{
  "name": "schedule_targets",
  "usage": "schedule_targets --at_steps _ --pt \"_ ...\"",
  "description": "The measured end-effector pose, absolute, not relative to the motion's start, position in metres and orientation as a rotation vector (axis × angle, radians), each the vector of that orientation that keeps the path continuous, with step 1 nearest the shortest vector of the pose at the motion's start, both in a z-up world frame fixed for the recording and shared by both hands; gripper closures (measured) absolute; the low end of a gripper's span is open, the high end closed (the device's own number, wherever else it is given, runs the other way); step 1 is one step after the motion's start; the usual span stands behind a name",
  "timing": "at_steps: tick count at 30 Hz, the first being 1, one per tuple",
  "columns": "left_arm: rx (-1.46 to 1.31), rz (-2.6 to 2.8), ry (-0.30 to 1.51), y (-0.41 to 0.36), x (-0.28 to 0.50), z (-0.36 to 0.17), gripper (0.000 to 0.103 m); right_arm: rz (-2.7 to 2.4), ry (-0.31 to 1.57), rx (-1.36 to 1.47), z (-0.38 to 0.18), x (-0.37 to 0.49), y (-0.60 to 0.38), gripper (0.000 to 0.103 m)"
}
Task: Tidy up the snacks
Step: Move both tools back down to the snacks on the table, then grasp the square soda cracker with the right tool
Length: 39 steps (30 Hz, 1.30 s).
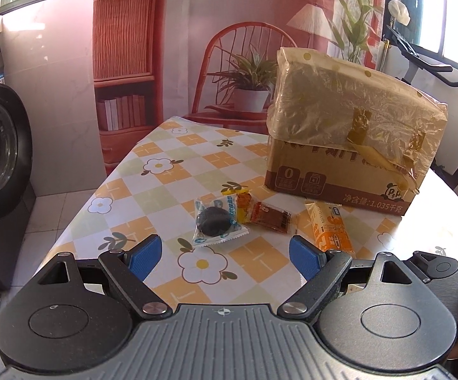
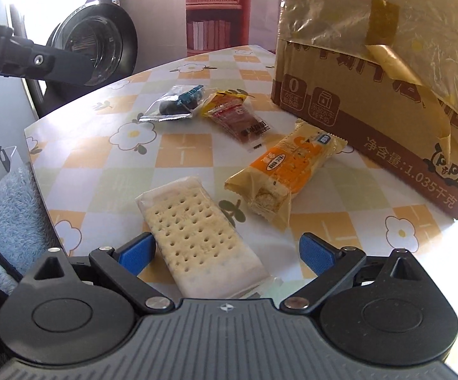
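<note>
Snacks are being catalogued on the checked surface (image 2: 80, 164). Cracker pack (image 2: 202, 237) is lying between the wide-open, empty fingers of the right gripper (image 2: 227, 255); judged light and brittle, it is best taken by its long edges. At its one o'clock, orange bar (image 2: 287, 166) is lying beside the carton (image 2: 365, 117). Left gripper (image 1: 225, 258) is being held open, empty.
</note>
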State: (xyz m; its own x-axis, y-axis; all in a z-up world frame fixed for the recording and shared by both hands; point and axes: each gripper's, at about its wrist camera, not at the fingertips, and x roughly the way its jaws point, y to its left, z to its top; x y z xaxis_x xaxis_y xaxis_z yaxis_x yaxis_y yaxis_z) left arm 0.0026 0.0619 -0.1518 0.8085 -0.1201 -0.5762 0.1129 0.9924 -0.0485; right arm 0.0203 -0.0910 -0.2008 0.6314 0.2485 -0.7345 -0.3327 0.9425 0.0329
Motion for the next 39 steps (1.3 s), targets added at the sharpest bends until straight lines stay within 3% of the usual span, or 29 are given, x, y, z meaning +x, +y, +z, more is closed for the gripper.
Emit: schedule_targets --at_steps 11,16,20,31,35,39 --pt "-0.023 -0.127 0.639 0.054 0.020 -0.154 0.015 0.321 0.773 -0.047 -0.198 0.011 -0.117 0.028" --pt "-0.016 -0.140 0.661 0.049 0.025 -0.158 0.016 0.336 0.762 -0.116 -0.196 0.014 -0.109 0.026" --pt "-0.021 -0.140 0.670 0.050 0.028 -0.160 0.016 0.380 0.721 -0.213 -0.195 0.016 -0.099 0.018" --pt "-0.046 -0.127 0.684 0.057 0.027 -0.161 0.017 0.469 0.853 -0.108 -0.196 0.032 -0.096 0.024" --pt "-0.043 -0.122 0.693 0.056 0.028 -0.163 0.017 0.541 0.857 -0.076 -0.191 0.030 -0.090 0.039" --pt "-0.040 -0.128 0.690 0.053 0.025 -0.163 0.018 0.535 0.809 -0.112 -0.196 0.034 -0.081 0.044"
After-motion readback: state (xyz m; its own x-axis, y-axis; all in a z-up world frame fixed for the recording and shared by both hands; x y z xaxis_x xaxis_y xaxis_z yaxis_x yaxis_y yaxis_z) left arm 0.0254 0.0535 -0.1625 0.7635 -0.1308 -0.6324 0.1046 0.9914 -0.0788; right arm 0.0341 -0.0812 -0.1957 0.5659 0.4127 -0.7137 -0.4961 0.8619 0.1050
